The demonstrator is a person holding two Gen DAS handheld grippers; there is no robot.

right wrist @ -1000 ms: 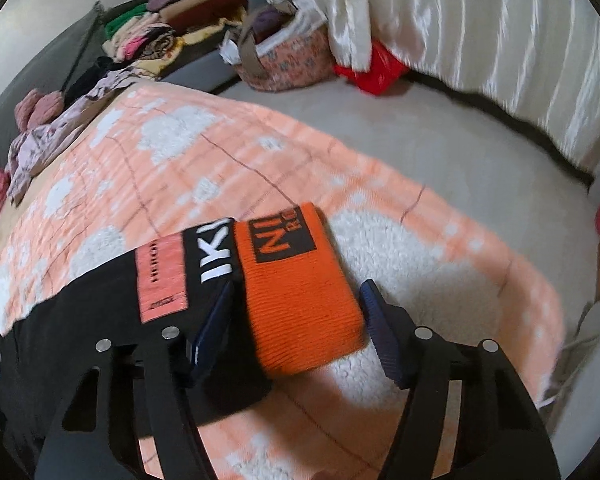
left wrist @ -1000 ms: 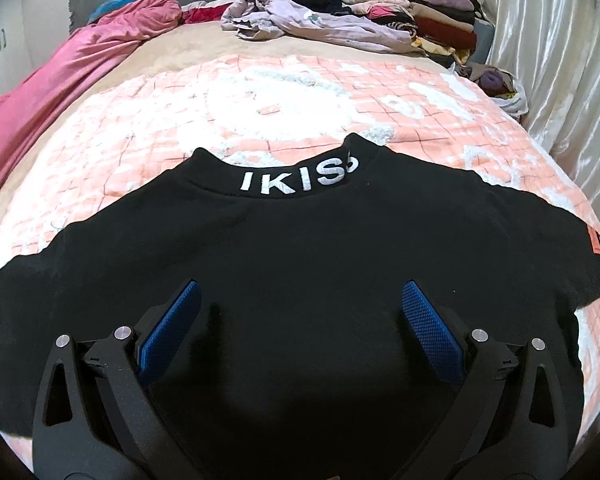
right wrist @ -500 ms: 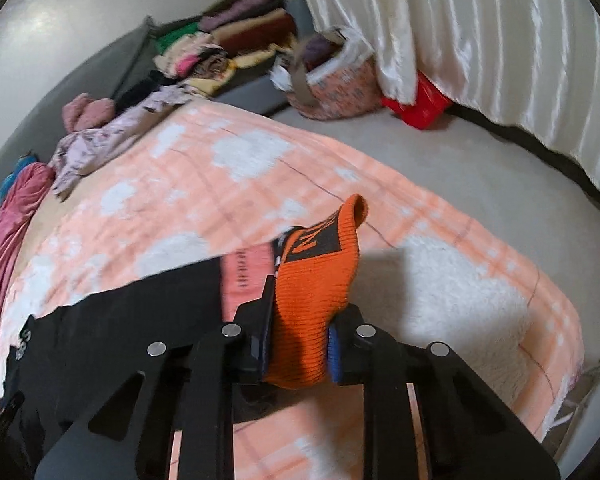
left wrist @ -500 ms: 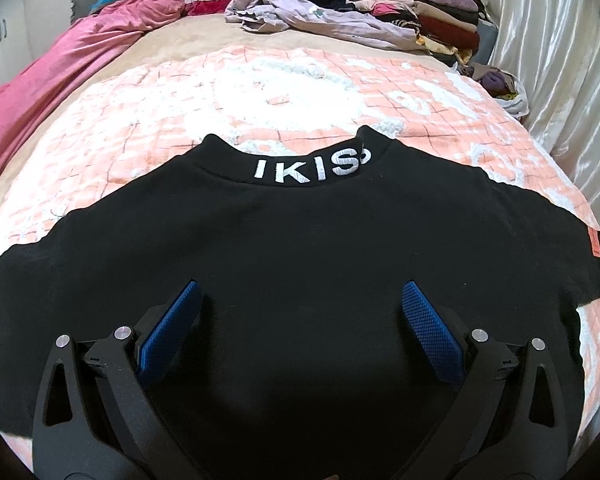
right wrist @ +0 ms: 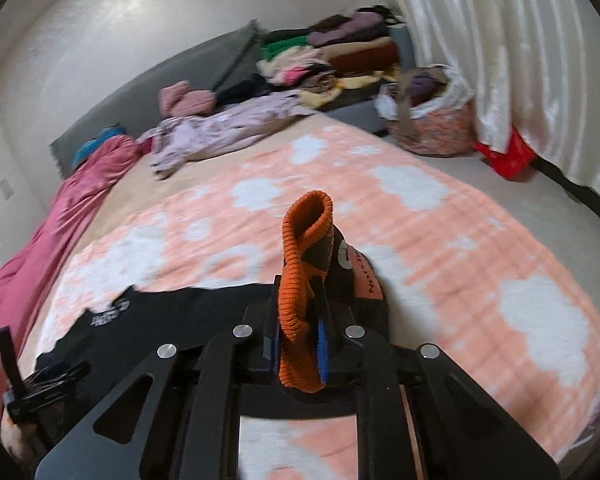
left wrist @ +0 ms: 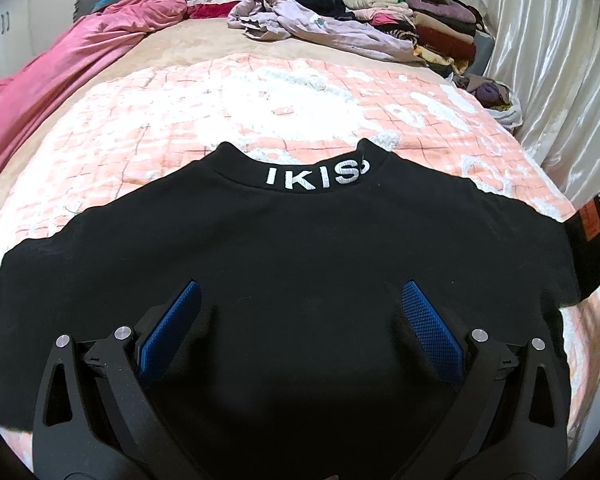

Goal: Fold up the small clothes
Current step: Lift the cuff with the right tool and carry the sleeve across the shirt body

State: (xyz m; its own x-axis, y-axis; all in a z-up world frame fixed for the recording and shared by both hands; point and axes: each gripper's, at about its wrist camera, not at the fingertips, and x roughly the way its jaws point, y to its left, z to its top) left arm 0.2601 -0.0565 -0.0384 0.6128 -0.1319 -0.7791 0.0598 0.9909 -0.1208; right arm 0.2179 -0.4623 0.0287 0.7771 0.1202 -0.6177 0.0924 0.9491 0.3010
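Note:
A small black sweatshirt [left wrist: 300, 248] with white "IKIS" lettering on its collar [left wrist: 316, 176] lies flat on the peach and white bedspread [left wrist: 260, 100]. My left gripper [left wrist: 300, 312] is open and hovers over the shirt's lower body. My right gripper [right wrist: 298, 332] is shut on the orange ribbed cuff [right wrist: 304, 248] of the shirt's right sleeve and holds it lifted off the bed. That raised sleeve [left wrist: 596, 236] shows at the right edge of the left wrist view. The left gripper's black frame [right wrist: 32, 388] shows at the lower left of the right wrist view.
A pink blanket [left wrist: 60, 64] lies along the bed's left side. A lilac garment [left wrist: 324, 28] and a stack of folded clothes [left wrist: 412, 20] sit at the far end. A floral bag [right wrist: 436, 120] and a red item [right wrist: 508, 156] stand by the white curtain [right wrist: 520, 60].
My right gripper closed on the orange cuff and lifted it, swinging the sleeve up and inward toward the shirt body. My left gripper stayed open over the shirt.

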